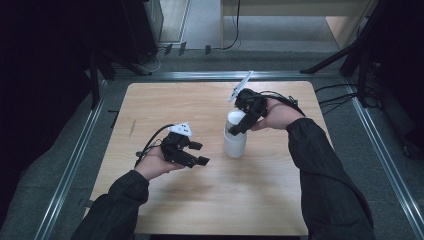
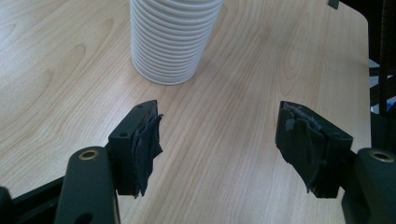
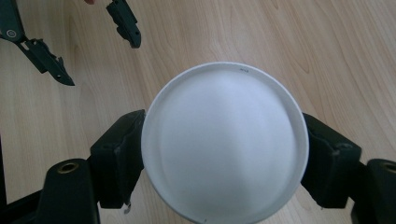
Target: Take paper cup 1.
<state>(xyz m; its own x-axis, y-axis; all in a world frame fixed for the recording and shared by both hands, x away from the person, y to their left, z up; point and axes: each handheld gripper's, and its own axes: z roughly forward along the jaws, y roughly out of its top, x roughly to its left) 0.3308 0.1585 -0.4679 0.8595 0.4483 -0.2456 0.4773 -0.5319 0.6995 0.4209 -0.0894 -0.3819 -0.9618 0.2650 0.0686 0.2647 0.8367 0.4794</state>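
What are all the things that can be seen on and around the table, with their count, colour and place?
white stack of upside-down paper cups: one stack, white, right of the table's centre, between the right gripper's jaws
light wooden table: one, pale wood, centre
metal floor rails: grey, around the table
black cables: several, on the floor at right
left gripper: one, black, open, left of the stack
right gripper: one, black, at the top cup
dark sleeves: two, from the bottom edge

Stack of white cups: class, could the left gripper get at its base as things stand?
Probably yes. The left gripper is open and faces the stack of white cups across bare table; the right gripper grips higher up.
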